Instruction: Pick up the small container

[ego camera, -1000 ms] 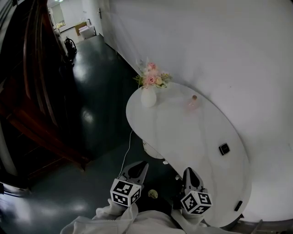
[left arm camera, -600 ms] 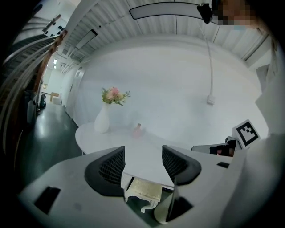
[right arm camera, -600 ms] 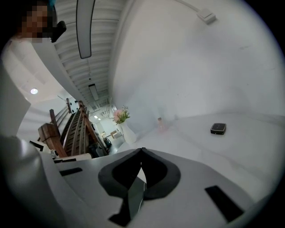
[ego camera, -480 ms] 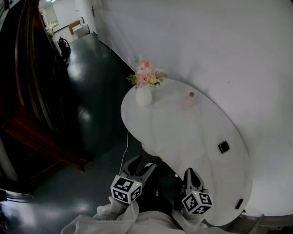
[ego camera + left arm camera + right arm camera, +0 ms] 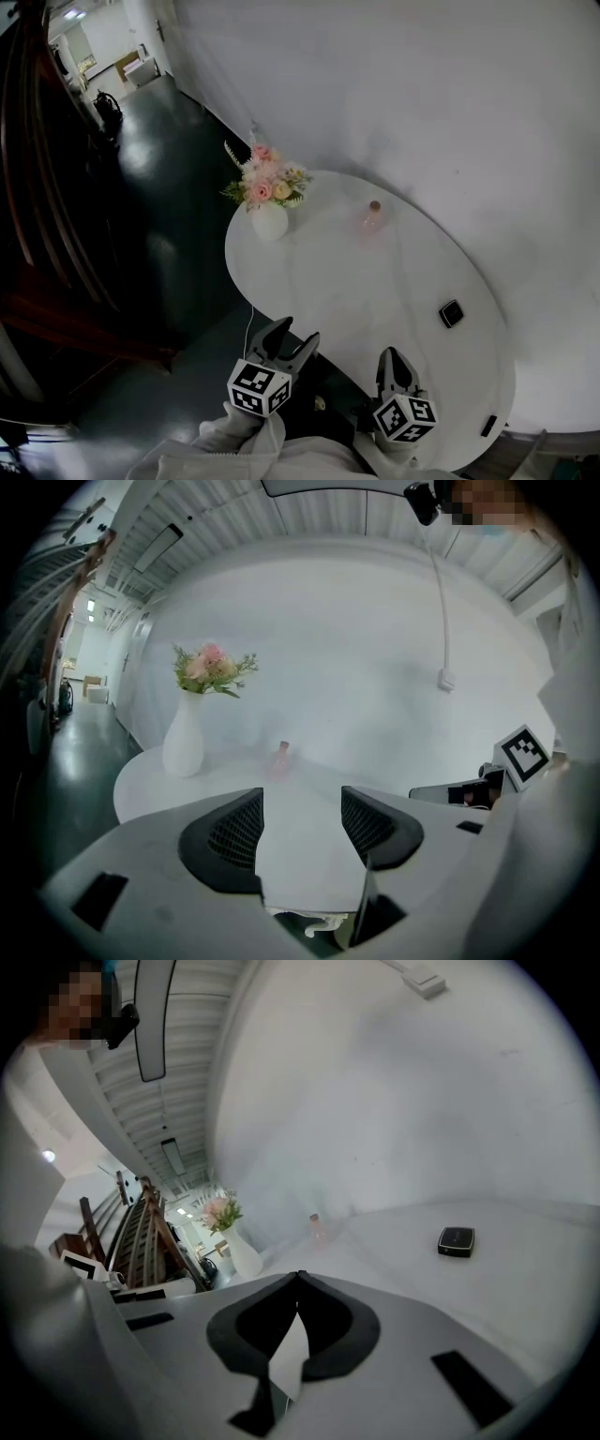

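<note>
The small container (image 5: 372, 217) is a pale pink bottle with a brown stopper, upright at the far side of the white oval table (image 5: 375, 281). It also shows far ahead in the left gripper view as the small container (image 5: 282, 754) and in the right gripper view as the small container (image 5: 317, 1226). My left gripper (image 5: 295, 330) hangs off the table's near edge, open, with nothing between its jaws (image 5: 302, 803). My right gripper (image 5: 394, 354) is over the near rim, shut and empty (image 5: 299, 1276). Both are far from the bottle.
A white vase with pink flowers (image 5: 269, 221) stands at the table's far left end. A small black box (image 5: 452, 313) lies towards the right, and a black item (image 5: 488, 425) is at the near right rim. A white wall runs behind; dark floor lies to the left.
The left gripper's jaws have gone from shut to open. The head view has swung, so the table and vase sit further left in the frame. The right gripper has stayed shut.
</note>
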Available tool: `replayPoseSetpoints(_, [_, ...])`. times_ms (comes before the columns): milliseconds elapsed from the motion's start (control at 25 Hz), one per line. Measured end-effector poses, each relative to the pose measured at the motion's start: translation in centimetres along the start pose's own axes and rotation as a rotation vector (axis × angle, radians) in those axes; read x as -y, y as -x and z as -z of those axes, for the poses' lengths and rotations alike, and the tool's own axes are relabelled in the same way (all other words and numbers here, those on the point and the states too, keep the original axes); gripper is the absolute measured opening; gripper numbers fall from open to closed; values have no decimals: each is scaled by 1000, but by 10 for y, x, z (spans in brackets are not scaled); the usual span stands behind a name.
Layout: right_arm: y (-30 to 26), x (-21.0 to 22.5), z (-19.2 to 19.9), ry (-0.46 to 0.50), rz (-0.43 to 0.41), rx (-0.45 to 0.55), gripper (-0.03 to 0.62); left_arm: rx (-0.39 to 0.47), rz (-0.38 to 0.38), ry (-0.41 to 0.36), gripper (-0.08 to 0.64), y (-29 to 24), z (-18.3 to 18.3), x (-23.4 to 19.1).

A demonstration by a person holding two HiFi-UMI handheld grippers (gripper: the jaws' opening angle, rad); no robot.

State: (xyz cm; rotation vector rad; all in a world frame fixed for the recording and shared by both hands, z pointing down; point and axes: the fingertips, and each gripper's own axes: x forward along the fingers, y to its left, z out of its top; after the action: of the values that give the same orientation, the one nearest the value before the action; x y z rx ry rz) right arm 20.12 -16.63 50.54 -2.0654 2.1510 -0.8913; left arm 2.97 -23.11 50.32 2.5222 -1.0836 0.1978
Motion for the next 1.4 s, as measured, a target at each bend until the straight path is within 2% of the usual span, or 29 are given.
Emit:
replayPoseSetpoints(160, [-14,7,-9,-28,38,-4,49,-36,44,-41,241,-27,-9,-3])
replayPoseSetpoints(440, [-31,18,-31,-54,110,11,49,-68,110,-55,241,-68,-27,-14])
replayPoseSetpoints(800, [-50,18,-59,-35,156,41,49,-77,217,-110,241,-118,-48,-12])
replayPoseSetpoints(1400, [-95,23,-95,4,212,63,49,-73,279,-186,241,-216,-75,-40])
